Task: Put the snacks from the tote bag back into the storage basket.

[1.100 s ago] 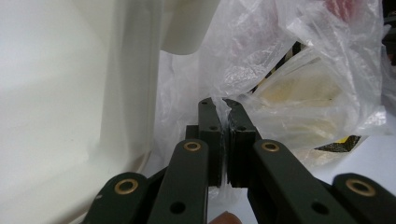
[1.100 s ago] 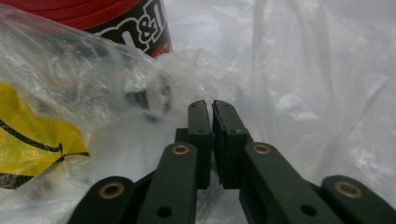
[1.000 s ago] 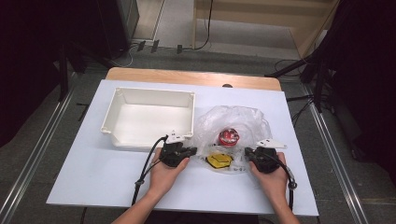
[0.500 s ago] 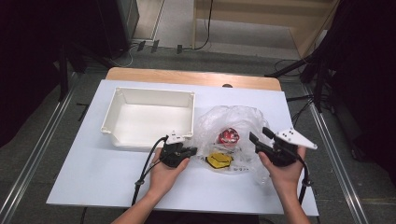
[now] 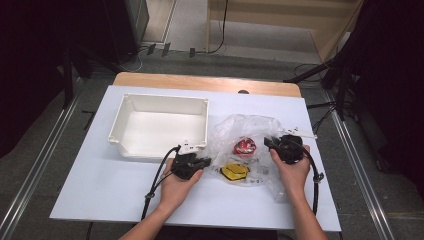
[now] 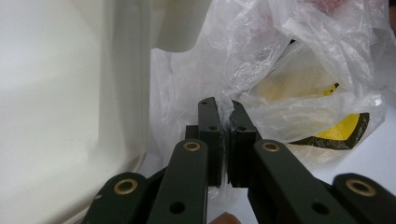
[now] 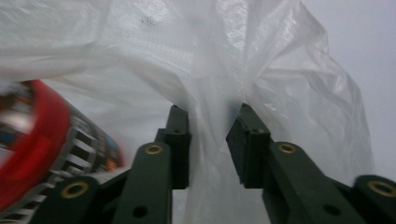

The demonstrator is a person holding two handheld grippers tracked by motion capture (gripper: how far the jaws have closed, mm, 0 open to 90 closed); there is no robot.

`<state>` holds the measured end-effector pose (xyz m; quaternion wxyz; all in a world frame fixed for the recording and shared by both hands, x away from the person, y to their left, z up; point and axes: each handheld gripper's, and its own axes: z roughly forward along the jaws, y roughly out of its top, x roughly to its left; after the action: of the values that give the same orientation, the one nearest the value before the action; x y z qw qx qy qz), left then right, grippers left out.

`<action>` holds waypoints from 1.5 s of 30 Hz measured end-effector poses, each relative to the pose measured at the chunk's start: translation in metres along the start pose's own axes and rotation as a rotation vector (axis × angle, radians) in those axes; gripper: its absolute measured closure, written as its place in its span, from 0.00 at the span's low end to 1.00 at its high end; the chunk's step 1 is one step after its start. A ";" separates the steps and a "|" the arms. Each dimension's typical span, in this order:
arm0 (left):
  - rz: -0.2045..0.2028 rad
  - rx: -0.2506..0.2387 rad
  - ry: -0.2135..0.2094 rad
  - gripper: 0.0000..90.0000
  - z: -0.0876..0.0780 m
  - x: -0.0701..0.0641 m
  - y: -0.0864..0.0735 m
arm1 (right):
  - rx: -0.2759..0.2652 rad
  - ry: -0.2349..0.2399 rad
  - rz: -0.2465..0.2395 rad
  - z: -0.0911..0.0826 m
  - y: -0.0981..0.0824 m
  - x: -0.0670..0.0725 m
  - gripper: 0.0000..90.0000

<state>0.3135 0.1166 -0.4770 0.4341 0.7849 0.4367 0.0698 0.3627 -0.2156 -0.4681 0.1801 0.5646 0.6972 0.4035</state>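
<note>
Centre-right of the high view, on the white table (image 5: 90,200): a clear plastic bag (image 5: 250,132) just beside the white bin (image 5: 159,125), a red-lidded item (image 5: 245,146) and a yellow packet (image 5: 235,171) inside. Left gripper (image 5: 205,161) at the bag's left edge, jaws pressed together on a fold of film (image 6: 225,116). Right gripper (image 5: 268,143) at the bag's right edge; its jaws have just been closing, a strip of film (image 7: 210,135) between the 2 pads, which stand apart with a visible gap.
</note>
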 end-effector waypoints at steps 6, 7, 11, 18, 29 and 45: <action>-0.009 0.002 0.005 1.00 -0.001 0.000 -0.001 | 0.074 -0.020 0.002 0.011 -0.011 -0.008 0.98; -0.010 0.003 0.004 1.00 -0.001 0.000 -0.001 | 0.074 -0.023 -0.009 0.011 -0.011 -0.008 0.99; -0.013 -0.017 -0.003 0.98 -0.005 0.001 -0.001 | 0.071 -0.040 -0.024 0.010 -0.012 -0.005 0.97; 0.045 -0.104 -0.008 0.59 -0.030 -0.022 -0.003 | 0.055 0.002 0.004 0.004 -0.016 -0.013 0.91; 0.091 -0.299 -0.050 0.34 -0.064 -0.044 0.022 | 0.047 0.012 0.001 0.006 -0.017 -0.012 0.89; 0.163 -0.094 0.001 0.83 0.001 -0.037 0.012 | 0.040 0.014 0.000 0.005 -0.019 -0.011 0.89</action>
<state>0.2989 0.0852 -0.4582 0.4634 0.7964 0.3678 0.1255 0.3571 -0.2249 -0.4876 0.1640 0.5649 0.7064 0.3936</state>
